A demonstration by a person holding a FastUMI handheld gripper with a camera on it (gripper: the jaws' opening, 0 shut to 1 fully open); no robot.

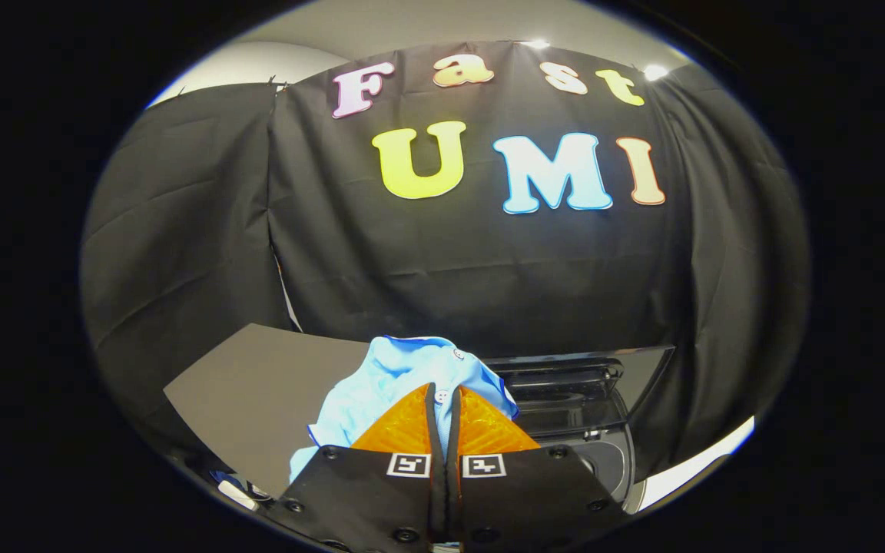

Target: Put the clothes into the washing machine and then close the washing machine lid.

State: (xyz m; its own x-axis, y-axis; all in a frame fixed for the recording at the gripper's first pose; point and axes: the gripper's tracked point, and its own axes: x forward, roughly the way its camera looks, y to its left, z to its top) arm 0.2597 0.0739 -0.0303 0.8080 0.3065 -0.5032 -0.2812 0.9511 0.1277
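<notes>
Between the jaws, light blue garment [392, 376] clamped, washing machine [581, 407] partly hidden beyond.

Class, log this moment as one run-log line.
hand-held gripper: shut on light blue garment | garment: lifted | washing machine: lid open, just beyond | step: loading

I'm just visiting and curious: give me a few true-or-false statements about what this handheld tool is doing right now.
1. The tool is shut on a light blue garment. True.
2. The garment lies flat on the dark tabletop. False: it is bunched up and pinched between the fingers.
3. The washing machine lid stands open. True.
4. The washing machine is to the left of the tool. False: it sits to the right, just beyond the fingers.
</notes>
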